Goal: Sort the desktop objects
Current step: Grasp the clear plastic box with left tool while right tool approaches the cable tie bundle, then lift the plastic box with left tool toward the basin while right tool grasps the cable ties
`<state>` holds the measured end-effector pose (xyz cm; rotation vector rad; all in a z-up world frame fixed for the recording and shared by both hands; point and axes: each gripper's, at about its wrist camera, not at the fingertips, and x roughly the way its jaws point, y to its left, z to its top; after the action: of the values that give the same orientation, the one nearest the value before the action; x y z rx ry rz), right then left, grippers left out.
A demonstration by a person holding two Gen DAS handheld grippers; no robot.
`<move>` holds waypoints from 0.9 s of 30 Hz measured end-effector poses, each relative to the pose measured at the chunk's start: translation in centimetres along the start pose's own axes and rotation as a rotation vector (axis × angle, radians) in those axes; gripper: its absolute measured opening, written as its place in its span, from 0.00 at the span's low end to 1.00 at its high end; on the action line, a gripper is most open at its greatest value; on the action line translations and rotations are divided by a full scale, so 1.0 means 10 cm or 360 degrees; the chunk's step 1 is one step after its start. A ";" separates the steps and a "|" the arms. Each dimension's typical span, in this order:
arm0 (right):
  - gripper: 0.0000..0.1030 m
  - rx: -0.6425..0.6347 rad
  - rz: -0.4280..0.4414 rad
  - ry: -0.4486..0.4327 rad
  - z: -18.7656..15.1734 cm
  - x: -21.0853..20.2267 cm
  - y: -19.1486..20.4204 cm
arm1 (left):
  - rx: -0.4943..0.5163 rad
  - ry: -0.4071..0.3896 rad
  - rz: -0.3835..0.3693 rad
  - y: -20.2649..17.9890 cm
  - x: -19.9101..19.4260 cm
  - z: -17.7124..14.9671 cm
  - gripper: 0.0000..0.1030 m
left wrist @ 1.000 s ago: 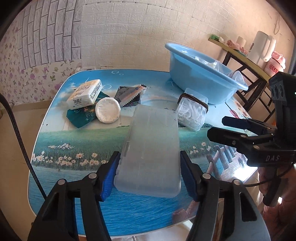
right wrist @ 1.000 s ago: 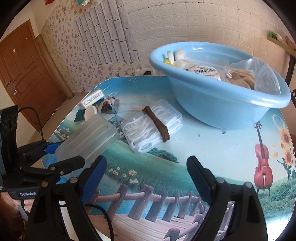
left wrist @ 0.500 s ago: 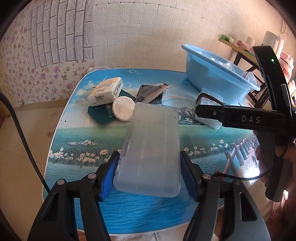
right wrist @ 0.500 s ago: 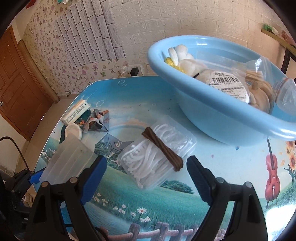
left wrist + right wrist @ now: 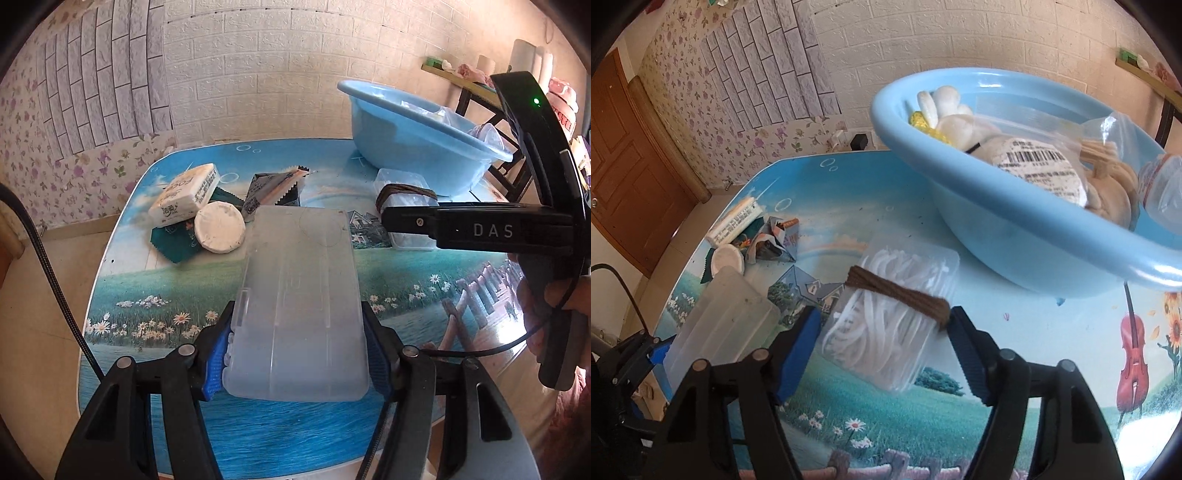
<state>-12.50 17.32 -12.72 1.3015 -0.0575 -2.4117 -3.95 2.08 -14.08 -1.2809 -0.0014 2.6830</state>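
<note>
left gripper (image 5: 297,350) clamping frosted case (image 5: 299,306), contents unreadable, right gripper (image 5: 884,350) closing around clear box (image 5: 894,314)

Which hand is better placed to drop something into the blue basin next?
Right. Its jaws are closing around the clear box of white cord, right below the blue basin. The left gripper holds the frosted case farther away.

Frosted translucent plastic case (image 5: 299,314); glossy blue plastic basin (image 5: 1015,206); glossy printed tabletop (image 5: 155,295); clear plastic box (image 5: 890,317).
</note>
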 end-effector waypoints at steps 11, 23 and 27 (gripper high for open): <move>0.67 -0.0186 0.0003 -0.0014 -0.39 -0.56 -0.22 | -0.0032 0.0006 -0.0009 -0.12 -0.05 0.03 0.59; 0.76 -0.0184 -0.0148 -0.0006 -0.63 -0.71 -0.38 | 0.0008 0.0093 0.0090 -0.26 0.04 -0.04 0.60; 0.76 -0.0242 -0.0250 0.0027 -0.68 -0.59 -0.35 | 0.0018 0.0088 0.0089 -0.29 0.04 -0.04 0.59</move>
<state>-5.25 23.66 -12.61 1.2999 0.2367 -2.4786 -3.48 4.94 -14.40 -1.3711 0.0571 2.6886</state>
